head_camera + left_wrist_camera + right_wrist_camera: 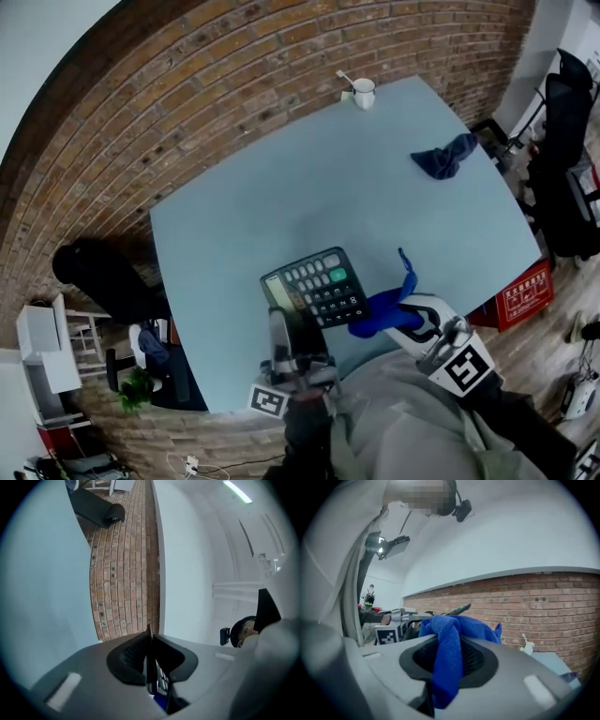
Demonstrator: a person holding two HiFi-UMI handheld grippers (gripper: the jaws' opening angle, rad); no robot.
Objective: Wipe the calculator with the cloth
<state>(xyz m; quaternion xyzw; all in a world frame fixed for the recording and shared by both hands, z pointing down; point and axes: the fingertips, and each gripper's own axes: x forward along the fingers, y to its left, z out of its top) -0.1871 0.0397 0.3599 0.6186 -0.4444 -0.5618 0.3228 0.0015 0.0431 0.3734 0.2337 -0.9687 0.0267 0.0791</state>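
While the left hand-held gripper point(287, 326) is clamped on the near edge of the calculator point(317, 284), holding it tilted with its keys facing up over the near part of the pale blue table point(328, 178), the right hand-held gripper point(403, 314) is clenched on a bright blue cloth point(378, 314) bunched against the calculator's near right corner. Farther off on the table lie a crumpled dark blue rag point(445, 157) and, at the far edge, a white cup point(363, 92).
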